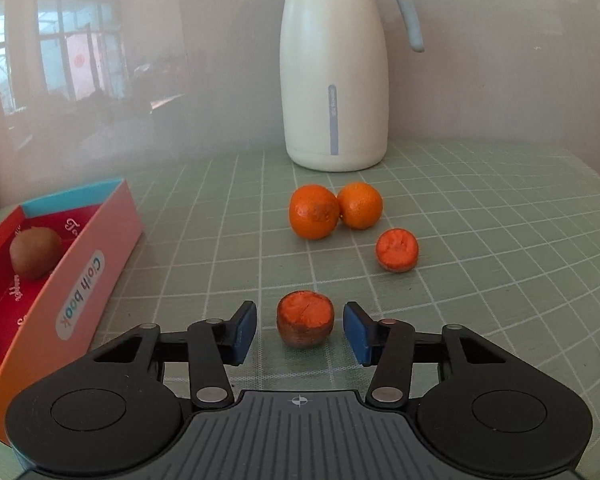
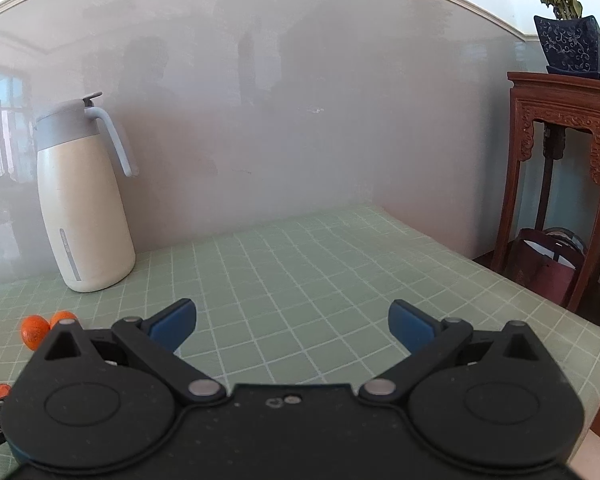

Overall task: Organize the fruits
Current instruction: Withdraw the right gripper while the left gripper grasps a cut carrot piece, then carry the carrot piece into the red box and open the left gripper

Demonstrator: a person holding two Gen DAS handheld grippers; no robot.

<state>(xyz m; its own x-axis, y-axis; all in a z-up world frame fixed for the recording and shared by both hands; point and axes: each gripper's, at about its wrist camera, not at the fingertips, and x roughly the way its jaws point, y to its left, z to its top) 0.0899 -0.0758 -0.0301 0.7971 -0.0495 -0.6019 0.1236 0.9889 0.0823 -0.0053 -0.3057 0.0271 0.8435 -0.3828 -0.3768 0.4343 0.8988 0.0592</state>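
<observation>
My left gripper (image 1: 300, 330) brackets the halved, brown-skinned, orange-fleshed fruit (image 1: 305, 322) on the green gridded tabletop (image 1: 500, 280); pads stand clear of it. It looks light and soft: grip the skin sides gently. My right gripper (image 2: 292, 322) is open and empty.

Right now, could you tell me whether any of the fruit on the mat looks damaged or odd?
Yes. Two pieces have lost their skin on top, showing rough orange flesh: one sits between the left gripper's pads, untouched, and another lies beyond it to the right. The two oranges behind them, touching each other, look whole.
</observation>
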